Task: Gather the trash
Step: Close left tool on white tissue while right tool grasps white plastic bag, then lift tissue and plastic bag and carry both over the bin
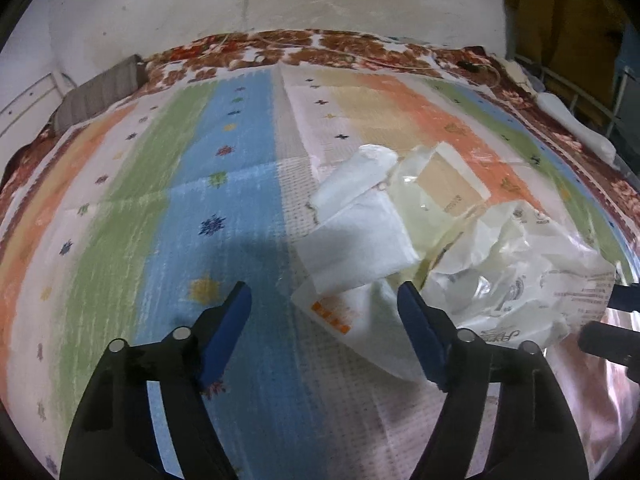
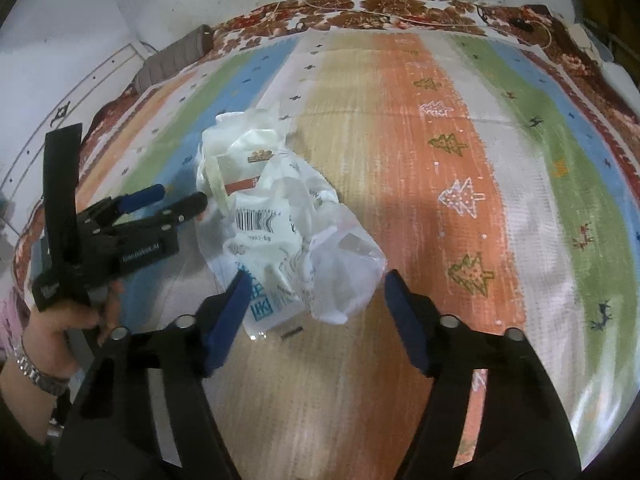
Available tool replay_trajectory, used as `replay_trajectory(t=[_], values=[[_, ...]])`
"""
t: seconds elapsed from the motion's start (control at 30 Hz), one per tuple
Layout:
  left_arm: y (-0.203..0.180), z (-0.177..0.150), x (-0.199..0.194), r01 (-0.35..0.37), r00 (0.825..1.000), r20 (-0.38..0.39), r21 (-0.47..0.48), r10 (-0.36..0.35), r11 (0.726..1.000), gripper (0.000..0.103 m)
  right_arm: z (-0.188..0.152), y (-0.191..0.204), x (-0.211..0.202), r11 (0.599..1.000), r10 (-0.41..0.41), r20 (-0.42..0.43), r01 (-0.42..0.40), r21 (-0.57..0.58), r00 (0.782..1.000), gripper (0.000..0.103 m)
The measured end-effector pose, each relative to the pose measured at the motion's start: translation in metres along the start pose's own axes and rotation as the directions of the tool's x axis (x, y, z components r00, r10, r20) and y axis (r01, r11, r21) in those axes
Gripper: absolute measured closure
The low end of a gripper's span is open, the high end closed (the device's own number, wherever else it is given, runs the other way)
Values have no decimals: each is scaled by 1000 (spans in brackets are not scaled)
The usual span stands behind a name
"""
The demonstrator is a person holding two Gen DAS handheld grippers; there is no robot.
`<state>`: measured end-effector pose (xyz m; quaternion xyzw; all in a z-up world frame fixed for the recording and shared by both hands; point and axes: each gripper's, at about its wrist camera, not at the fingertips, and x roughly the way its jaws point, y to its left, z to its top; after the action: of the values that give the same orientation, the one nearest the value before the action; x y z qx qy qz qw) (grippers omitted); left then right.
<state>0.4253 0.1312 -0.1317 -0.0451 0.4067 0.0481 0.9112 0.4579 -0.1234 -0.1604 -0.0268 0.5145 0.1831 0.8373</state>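
Observation:
A pile of trash lies on a striped mat: a flat white wrapper with orange print (image 1: 356, 264), a clear packet with a tan label (image 1: 440, 188) and a crumpled clear plastic bag (image 1: 516, 276). My left gripper (image 1: 326, 308) is open, its jaws wide apart just short of the white wrapper. In the right wrist view the same crumpled plastic bag (image 2: 288, 232) lies between and ahead of the blue pads. My right gripper (image 2: 316, 292) is open, close to the bag's near end. The left gripper (image 2: 178, 200) shows there at the left, held by a hand.
The striped mat (image 2: 460, 160) covers a bed with a floral blanket (image 1: 320, 44) along the far edge. A grey pillow (image 1: 96, 100) lies at the far left. A white wall stands behind. A small dark scrap (image 2: 291, 334) lies by the bag.

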Motion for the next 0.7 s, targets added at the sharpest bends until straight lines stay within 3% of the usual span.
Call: replay_trajectory(t=[0.13, 0.23, 0.3, 0.4, 0.7], values=[[-8, 3, 4, -5, 1000, 14, 45, 4, 999, 41, 1, 5, 10, 1000, -2, -7, 2, -23, 1000, 60], [-12, 7, 5, 22, 999, 31, 69, -24, 997, 54, 2, 7, 14, 999, -12, -18, 12, -30, 1000, 79], [-9, 9, 10, 46, 999, 12, 53, -47, 998, 82, 5, 8, 13, 999, -27, -16, 27, -32, 1000, 88], [-3, 12, 11, 87, 996, 18, -5, -87, 996, 99, 8, 7, 6, 1000, -9, -1, 9, 3, 1000, 92], [13, 23, -23, 154, 988, 52, -139, -148, 978, 100, 8, -5, -28, 998, -65, 30, 65, -4, 997, 99]])
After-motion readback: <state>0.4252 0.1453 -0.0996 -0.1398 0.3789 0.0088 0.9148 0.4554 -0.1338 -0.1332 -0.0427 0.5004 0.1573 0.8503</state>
